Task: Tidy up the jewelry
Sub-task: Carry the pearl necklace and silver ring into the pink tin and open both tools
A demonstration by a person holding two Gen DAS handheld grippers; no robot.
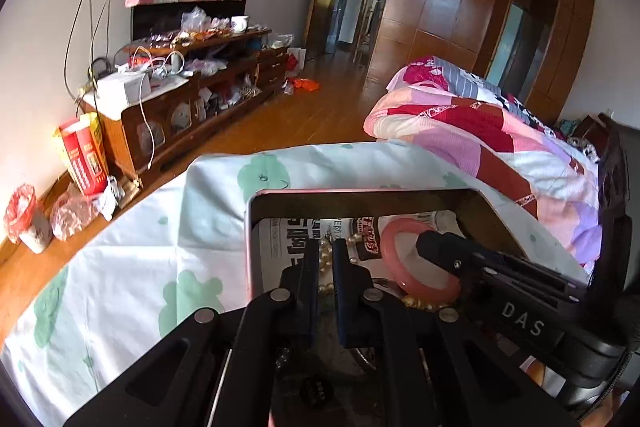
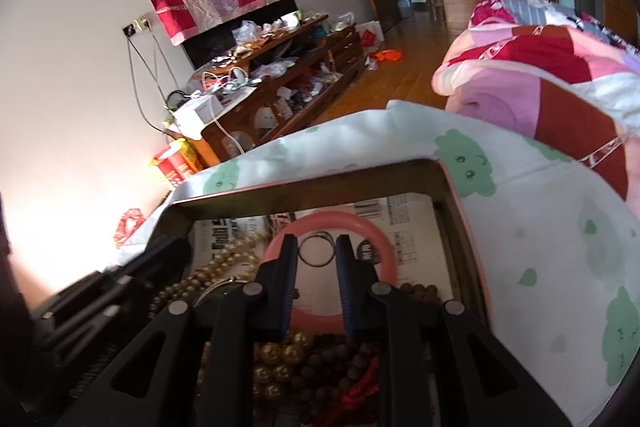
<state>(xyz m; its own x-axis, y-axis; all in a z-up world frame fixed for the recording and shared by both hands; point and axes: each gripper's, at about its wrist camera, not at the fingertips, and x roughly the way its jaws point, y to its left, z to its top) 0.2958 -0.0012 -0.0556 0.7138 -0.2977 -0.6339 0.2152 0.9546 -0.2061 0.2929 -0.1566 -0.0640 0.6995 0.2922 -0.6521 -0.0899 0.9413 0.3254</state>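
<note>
A metal tin, lined with newspaper, is seen on a pale sheet with green prints; a pink bangle, a gold pearl strand, brown beads and a small metal ring lie inside it. The left gripper is noted nearly closed, the pearl strand pinched between its pads. The right gripper is recorded slightly parted above the bangle, the metal ring framed between its fingers; whether anything is gripped cannot be told.
</note>
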